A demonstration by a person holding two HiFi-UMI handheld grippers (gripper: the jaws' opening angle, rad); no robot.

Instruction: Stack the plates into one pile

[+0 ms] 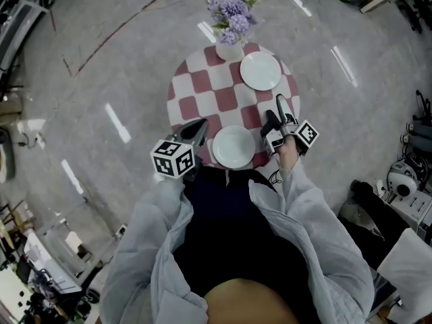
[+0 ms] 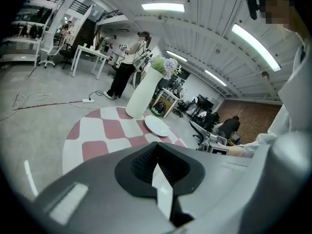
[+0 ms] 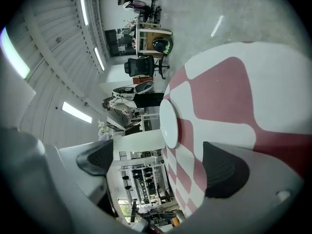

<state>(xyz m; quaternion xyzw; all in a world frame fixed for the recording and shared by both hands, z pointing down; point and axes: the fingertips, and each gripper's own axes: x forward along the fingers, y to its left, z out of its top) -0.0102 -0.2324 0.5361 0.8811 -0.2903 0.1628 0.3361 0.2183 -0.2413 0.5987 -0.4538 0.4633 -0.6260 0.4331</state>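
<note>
Two white plates lie apart on a round red-and-white checked table. The far plate is at the back right; it also shows as the far plate and the far plate. The near plate lies at the front edge and is hidden in both gripper views. My left gripper hovers just left of the near plate without touching it, its jaws together with only a white sliver between the pads. My right gripper stands open to the right of the near plate, aimed at the far plate, holding nothing.
A white vase of purple flowers stands at the table's back edge, next to the far plate. Grey floor surrounds the table. Desks, chairs and a standing person are far off. My own body is close against the table's front edge.
</note>
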